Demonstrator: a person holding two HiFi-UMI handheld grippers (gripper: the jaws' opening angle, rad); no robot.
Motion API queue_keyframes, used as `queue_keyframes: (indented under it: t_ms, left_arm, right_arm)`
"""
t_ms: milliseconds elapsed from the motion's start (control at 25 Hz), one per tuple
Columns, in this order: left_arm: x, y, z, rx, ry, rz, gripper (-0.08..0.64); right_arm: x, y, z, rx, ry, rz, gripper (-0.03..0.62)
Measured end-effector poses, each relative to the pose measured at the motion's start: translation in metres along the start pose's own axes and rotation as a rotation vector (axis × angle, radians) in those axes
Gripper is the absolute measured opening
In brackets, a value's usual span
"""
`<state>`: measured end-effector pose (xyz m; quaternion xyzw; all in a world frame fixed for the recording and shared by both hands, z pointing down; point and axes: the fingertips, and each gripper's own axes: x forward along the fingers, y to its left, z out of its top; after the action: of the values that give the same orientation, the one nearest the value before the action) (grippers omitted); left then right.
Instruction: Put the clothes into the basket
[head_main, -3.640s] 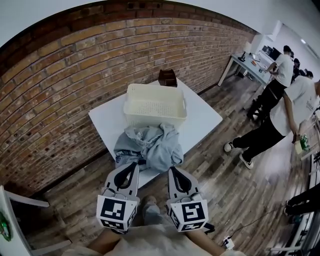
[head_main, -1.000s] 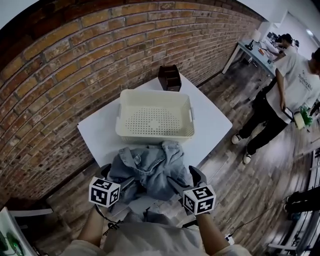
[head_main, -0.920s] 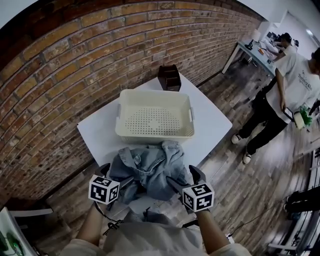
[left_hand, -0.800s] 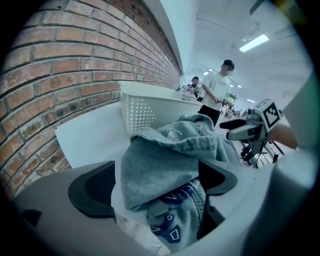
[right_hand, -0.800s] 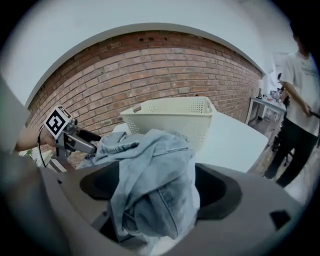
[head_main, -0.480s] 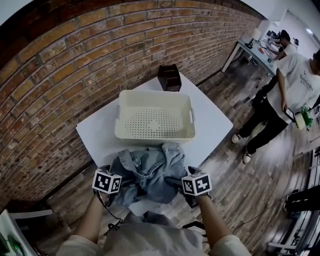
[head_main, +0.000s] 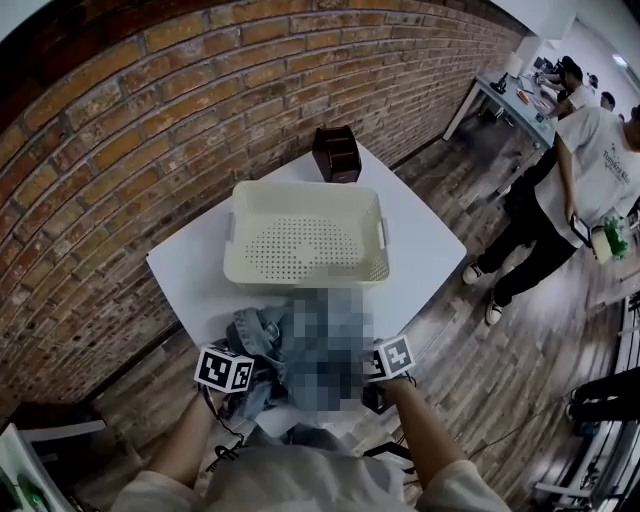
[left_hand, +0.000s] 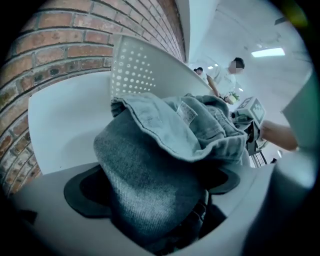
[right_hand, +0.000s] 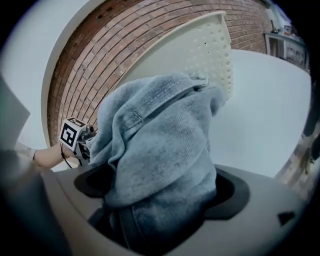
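A heap of grey-blue denim clothes (head_main: 255, 335) lies on the white table (head_main: 190, 275) at its near edge, in front of the empty cream basket (head_main: 300, 272). My left gripper (head_main: 252, 378) is pushed into the heap's left side and my right gripper (head_main: 366, 375) into its right side. Both pairs of jaws have just been opening. In the left gripper view, cloth (left_hand: 165, 150) fills the wide gap of the left gripper (left_hand: 155, 200). In the right gripper view, a fold of cloth (right_hand: 160, 150) hangs between the spread jaws of the right gripper (right_hand: 160, 200). The fingertips are hidden under fabric.
A dark brown box (head_main: 337, 153) stands at the table's far corner behind the basket. A brick wall runs along the left and back. Several people (head_main: 590, 170) stand on the wooden floor to the right, near another table.
Both grippers have sunk down and in toward the clothes heap, tilting downward, and their jaws have spread wider. The jaws that flanked the heap are now buried in cloth.
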<state>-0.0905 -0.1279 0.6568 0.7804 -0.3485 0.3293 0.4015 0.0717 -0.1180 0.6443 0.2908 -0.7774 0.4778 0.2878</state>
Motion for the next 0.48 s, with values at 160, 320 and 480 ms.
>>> queue_keyframes:
  t_ms: [160, 320, 480]
  left_arm:
    - [0.005, -0.018, 0.006, 0.005, -0.007, -0.063, 0.545]
    - [0.016, -0.049, 0.008, 0.018, 0.021, -0.178, 0.348]
    - [0.016, -0.051, 0.009, 0.028, 0.001, -0.195, 0.318]
  right_arm:
    - [0.003, 0.001, 0.001, 0.014, 0.013, 0.013, 0.546]
    - [0.004, 0.007, 0.006, 0.042, -0.012, 0.066, 0.545]
    - [0.005, 0.013, 0.009, 0.08, -0.07, 0.11, 0.533]
